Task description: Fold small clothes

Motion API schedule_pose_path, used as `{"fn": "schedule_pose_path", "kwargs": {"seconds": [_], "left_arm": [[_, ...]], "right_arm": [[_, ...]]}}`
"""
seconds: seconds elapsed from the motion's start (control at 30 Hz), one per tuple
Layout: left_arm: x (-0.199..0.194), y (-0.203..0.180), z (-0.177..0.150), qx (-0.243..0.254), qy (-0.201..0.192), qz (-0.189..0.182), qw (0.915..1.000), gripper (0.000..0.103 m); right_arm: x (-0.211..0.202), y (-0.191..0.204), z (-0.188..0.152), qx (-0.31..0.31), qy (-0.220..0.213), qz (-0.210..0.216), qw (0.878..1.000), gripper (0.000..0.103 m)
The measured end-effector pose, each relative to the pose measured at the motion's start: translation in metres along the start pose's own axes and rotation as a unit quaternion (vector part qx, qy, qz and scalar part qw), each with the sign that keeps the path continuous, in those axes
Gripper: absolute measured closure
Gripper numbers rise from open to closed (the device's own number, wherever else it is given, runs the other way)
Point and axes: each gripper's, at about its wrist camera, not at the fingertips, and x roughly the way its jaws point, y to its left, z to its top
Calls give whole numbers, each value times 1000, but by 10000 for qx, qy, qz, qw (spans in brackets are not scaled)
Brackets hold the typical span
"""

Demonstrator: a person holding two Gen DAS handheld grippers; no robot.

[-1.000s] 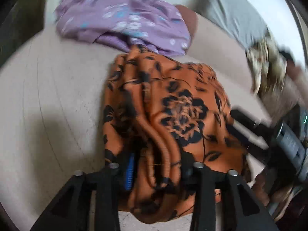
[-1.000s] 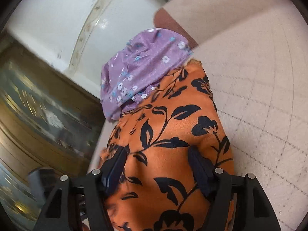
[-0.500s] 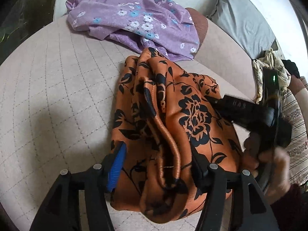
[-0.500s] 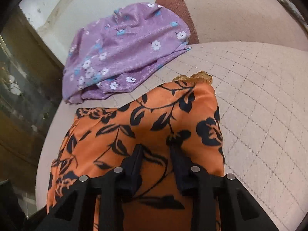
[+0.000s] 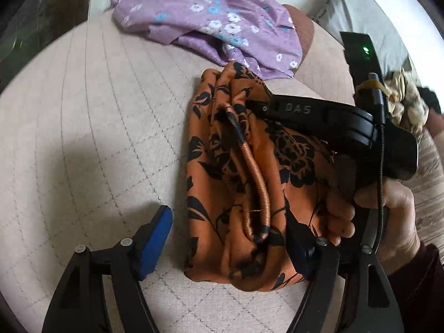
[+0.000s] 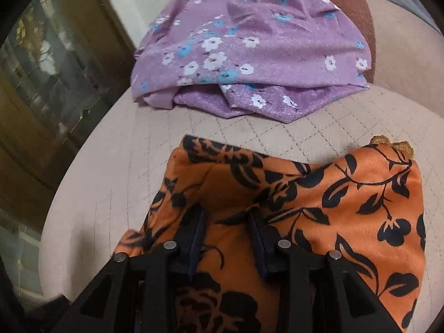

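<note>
Orange floral garment [image 5: 249, 183] lies bunched on the quilted beige cushion [image 5: 91, 127], its folds running lengthwise with a rolled hem ridge down the middle. In the right wrist view the same orange cloth [image 6: 347, 211] spreads across the lower half of the frame, one corner with a gold trim raised at the far right.

Left gripper [image 5: 230, 238]: jaws spread wide. The blue-padded left finger [image 5: 155, 238] rests on bare cushion just beside the garment's edge; the right finger sits over the cloth. Nothing is pinched between them.

Right gripper [image 6: 226, 238]: jaws drawn close together with a fold of the orange fabric caught between the pads. From the left wrist view this tool [image 5: 319, 116] reaches in from the right, its tip at the upper folds, held by the person's right hand [image 5: 388, 211].

Purple floral garment [image 6: 249, 52] lies crumpled at the far end of the cushion, apart from the orange one in the right wrist view. A grey pillow [image 5: 369, 19] sits beyond, upper right.
</note>
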Motion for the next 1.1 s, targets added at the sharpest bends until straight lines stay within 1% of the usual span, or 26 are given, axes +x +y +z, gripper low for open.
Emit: {"fn": "schedule_pose_path", "kwargs": {"seconds": [0.07,0.17,0.2,0.27,0.3,0.37,0.43,0.47,0.53,0.57,0.6,0.67,0.73,0.8,0.83,0.87,0.97,1.03,1.1], "left_arm": [[2,1,1,-11,45,-39,10000,23],[0,-3,0,147,-4,64,9999,23],[-1,-5,-1,233,-40,130,9996,23],[-2,-6,-2,270,-59,186,9994,22],[-2,-5,-3,241,-50,201,9995,21],[0,-4,-2,165,-25,219,9996,19],[2,-3,-2,113,-8,268,9996,18],[3,-4,-2,119,-13,313,9994,16],[4,-6,-2,179,-36,436,9989,15],[5,-8,-3,209,-25,477,9986,14],[8,-10,-2,224,-25,526,9984,14],[7,-13,-3,262,-89,632,9976,14],[5,-20,-2,379,-227,795,9959,14],[-1,-27,-3,592,-425,1054,9918,14],[-5,-32,-3,705,-565,1265,9878,14],[-8,-35,-3,791,-673,1426,9843,14],[-15,-41,-3,932,-878,1634,9782,15],[-13,-42,-2,1048,-893,1760,9747,14],[-9,-41,0,1096,-880,1805,9735,14]], "right_arm": [[-2,-2,2,35,52,72,10000,66],[-16,-18,1,324,44,455,9984,67],[-26,-21,-1,446,8,536,9976,67],[-57,-34,-13,698,-277,670,9949,67],[-68,-38,-18,697,-389,661,9946,67],[-95,-43,-35,619,-595,480,9951,67],[-113,-46,-54,514,-599,427,9960,67],[-119,-47,-66,455,-514,387,9969,67],[-120,-51,-84,436,-275,286,9983,67],[-113,-54,-96,459,-49,227,9987,67],[-105,-57,-107,452,44,223,9987,66],[-104,-57,-118,292,-241,141,9992,67],[-101,-50,-119,163,-316,-78,9993,66],[-99,-47,-118,244,-344,-176,9990,66],[-99,-47,-118,222,-373,-178,9989,66],[-99,-47,-119,182,-405,-157,9989,66],[-100,-52,-126,155,-622,78,9979,66],[-99,-56,-131,143,-793,204,9965,66],[-100,-56,-136,75,-970,202,9950,66]]}}
